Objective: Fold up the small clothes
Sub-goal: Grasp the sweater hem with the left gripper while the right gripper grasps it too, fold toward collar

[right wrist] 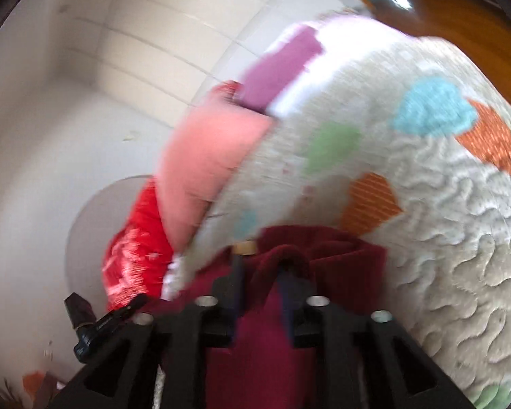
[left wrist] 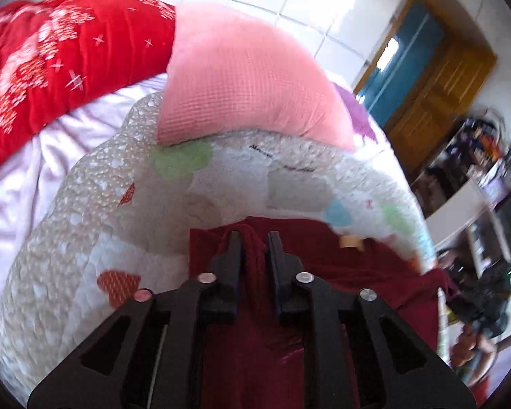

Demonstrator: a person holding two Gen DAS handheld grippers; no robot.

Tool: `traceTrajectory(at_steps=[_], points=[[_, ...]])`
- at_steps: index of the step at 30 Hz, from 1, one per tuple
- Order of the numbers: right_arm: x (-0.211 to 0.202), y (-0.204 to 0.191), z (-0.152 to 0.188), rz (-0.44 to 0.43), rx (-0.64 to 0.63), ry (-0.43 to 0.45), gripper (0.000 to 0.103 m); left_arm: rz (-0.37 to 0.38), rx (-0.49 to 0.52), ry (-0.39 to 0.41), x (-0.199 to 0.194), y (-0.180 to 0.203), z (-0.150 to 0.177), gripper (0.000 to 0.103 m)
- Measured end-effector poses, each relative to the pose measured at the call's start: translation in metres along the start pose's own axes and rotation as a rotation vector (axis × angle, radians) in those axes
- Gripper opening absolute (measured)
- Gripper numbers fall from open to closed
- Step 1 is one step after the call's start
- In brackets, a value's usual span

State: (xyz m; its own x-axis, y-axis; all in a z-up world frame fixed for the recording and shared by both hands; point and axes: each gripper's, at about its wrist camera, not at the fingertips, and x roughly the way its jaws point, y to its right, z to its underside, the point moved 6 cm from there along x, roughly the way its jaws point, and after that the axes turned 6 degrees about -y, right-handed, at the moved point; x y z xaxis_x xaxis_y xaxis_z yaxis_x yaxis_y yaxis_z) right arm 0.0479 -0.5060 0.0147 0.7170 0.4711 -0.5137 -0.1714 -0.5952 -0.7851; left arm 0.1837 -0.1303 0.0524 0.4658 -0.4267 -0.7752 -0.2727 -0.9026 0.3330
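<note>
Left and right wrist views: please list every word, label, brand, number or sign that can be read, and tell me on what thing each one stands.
No text can be read in either view.
Quilt: two short dark embroidered marks that look like script, too blurred to read.
Dark red garment: a small tan tag, also seen in the right wrist view, too small and blurred to tell any print.
Shelf items: blurred, nothing legible.
</note>
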Motion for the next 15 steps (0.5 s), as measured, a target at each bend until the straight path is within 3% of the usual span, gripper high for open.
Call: traceTrajectory(at_steps=[2, 4, 5, 7, 9, 12, 15], points=[[-0.011, 0.001, -0.003, 0.028, -0.026, 0.053, 0.057, 0.021, 0.024, 0.008, -0.001, 0.002, -0.001, 0.032], [-0.032, 0.001, -0.008, 0.054, -0.063, 0.144, 0.059, 0.015, 0.025, 0.049, -0.011, -0.003, -0.002, 0.062], [-0.041, 0.002, -0.006, 0.048, -0.070, 0.153, 0.059, 0.018, 0.011, 0.068, -0.017, -0.007, -0.003, 0.066], [-0.046, 0.002, 0.003, 0.035, -0.085, 0.104, 0.059, 0.048, -0.027, 0.088, -0.028, -0.016, -0.004, 0.067], [-0.044, -0.003, 0.023, 0.080, -0.140, 0.034, 0.059, 0.064, -0.055, 0.075, -0.038, -0.020, 0.004, 0.067], [-0.036, -0.020, 0.054, 0.109, -0.264, -0.032, 0.058, 0.078, -0.036, 0.058, -0.050, -0.019, 0.029, 0.067], [-0.030, -0.021, 0.079, 0.229, -0.342, -0.058, 0.051, 0.093, -0.004, 0.026, -0.052, -0.014, 0.062, 0.067]])
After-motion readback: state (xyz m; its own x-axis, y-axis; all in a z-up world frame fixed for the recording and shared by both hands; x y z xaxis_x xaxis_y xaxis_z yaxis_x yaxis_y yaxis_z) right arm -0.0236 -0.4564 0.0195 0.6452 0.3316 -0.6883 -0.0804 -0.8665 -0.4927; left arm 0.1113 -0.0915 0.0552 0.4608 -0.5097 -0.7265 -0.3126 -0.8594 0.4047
